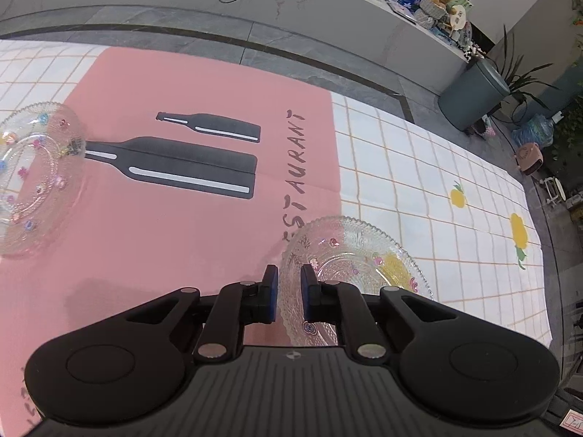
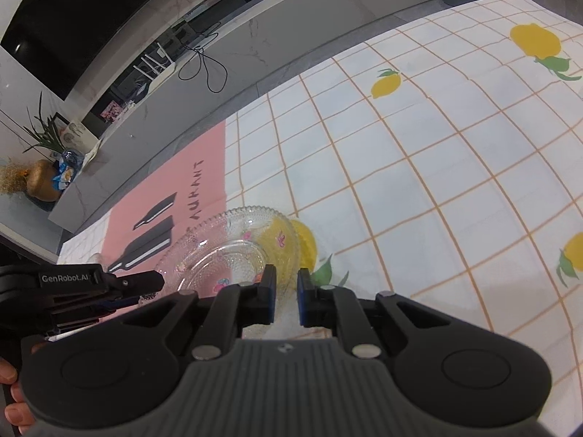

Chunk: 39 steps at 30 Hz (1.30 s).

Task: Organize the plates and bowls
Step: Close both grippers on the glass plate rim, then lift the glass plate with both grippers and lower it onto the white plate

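Note:
A clear glass plate (image 1: 357, 255) with small coloured flowers lies where the pink placemat (image 1: 182, 236) meets the checked tablecloth (image 1: 419, 182). My left gripper (image 1: 289, 291) is shut on its near left rim, and the beaded edge runs between the blue pads. In the right wrist view the same plate (image 2: 226, 255) fills the lower middle. My right gripper (image 2: 286, 291) is shut on its right rim. My left gripper (image 2: 155, 284) shows there at the plate's opposite edge. A second glass dish (image 1: 32, 178) of the same pattern sits on the placemat at the far left.
The lemon-print tablecloth (image 2: 437, 182) stretches to the right of the plate. Beyond the table's far edge are a grey floor, a long low counter (image 1: 291, 11) and a round grey bin (image 1: 473, 98). A person's fingers (image 2: 11, 393) show at the lower left.

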{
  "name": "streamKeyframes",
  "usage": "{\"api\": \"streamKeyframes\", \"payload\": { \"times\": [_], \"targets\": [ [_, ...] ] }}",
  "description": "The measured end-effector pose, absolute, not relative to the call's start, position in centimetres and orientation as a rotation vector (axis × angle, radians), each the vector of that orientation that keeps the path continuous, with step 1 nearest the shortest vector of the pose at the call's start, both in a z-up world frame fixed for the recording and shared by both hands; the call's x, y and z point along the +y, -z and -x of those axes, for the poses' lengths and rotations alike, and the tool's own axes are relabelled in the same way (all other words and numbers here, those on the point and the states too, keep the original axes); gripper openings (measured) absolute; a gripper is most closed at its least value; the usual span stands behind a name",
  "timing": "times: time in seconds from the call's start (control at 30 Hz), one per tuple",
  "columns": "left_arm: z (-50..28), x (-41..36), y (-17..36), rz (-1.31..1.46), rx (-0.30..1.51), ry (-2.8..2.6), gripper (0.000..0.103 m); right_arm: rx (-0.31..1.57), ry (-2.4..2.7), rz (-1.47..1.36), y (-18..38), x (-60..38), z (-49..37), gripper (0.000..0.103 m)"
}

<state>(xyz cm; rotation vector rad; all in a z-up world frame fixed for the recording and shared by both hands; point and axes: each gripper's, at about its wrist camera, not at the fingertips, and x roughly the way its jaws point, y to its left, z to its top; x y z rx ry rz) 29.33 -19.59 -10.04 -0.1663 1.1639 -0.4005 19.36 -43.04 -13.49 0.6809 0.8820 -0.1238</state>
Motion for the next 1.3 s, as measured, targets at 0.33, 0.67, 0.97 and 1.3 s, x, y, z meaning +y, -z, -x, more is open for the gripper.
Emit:
{"api": "streamKeyframes", "payload": {
  "times": [0.33, 0.67, 0.97, 1.3],
  "targets": [
    [-26.2, -18.6, 7.2, 0.184, 1.122, 0.416, 0.014, 0.84, 0.085, -0.661, 10.4, -42.2, -15.3, 0.01],
    [-20.4, -17.9, 3.9, 0.184, 1.062, 0.439, 0.014, 0.791, 0.07, -0.639, 7.8, -41.6, -10.3, 0.01],
    [-14.3, -17.4, 2.1, 0.194, 1.013, 0.453, 0.014, 0.751, 0.049, -0.622, 5.8, -41.6, -4.7, 0.01],
    [-8.7, -15.9, 4.2, 0.278, 1.002, 0.434, 0.014, 0.758, 0.04, -0.609, 7.0, -41.2, 0.5, 0.01]
  ]
}}
